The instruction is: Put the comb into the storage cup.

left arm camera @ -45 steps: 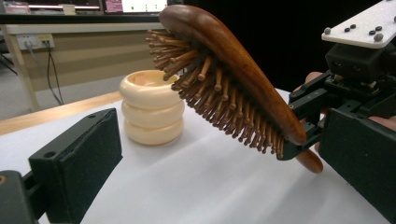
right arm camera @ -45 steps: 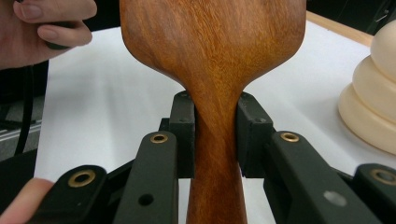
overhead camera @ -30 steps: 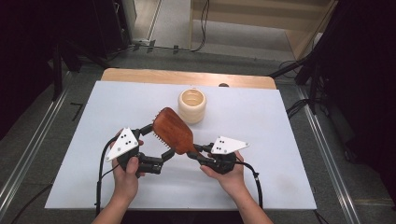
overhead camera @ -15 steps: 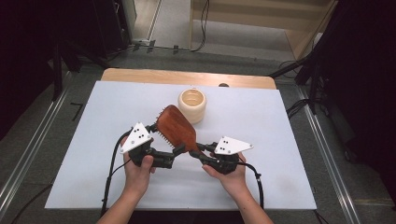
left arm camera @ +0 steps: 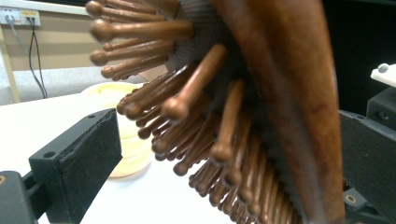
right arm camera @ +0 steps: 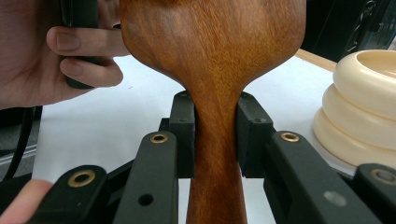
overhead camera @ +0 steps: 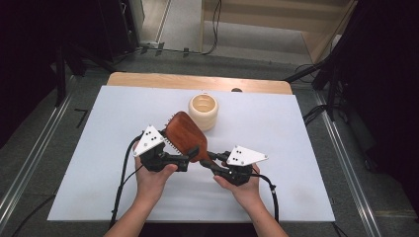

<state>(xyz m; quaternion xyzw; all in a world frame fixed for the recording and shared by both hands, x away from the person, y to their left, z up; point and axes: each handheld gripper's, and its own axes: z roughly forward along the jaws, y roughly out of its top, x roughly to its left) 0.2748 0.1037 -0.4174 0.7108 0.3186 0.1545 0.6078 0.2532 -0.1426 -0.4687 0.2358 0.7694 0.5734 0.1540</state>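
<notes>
From the high view, I held the reddish-brown wooden paddle hairbrush [overhead camera: 182,136] in the air above the white counter [overhead camera: 99,148], its head tilted up and away from me, just in front of the cream ribbed round pot [overhead camera: 203,111]. My right hand-held gripper [overhead camera: 213,165] gripped the brush's handle, while my left hand-held gripper [overhead camera: 185,162] sat at the lower edge of the head.

In the left gripper view, the brush's round-tipped wooden bristles [left arm camera: 196,121] stood between my jaws — one black pad at the left clear of them, the other behind the wooden back at the right. My left jaws were wide and not pressing on the brush.

In the right gripper view, both black pads [right arm camera: 184,135] were clamped narrow on the handle's neck — held firm — with the cream pot on the counter to the right.
</notes>
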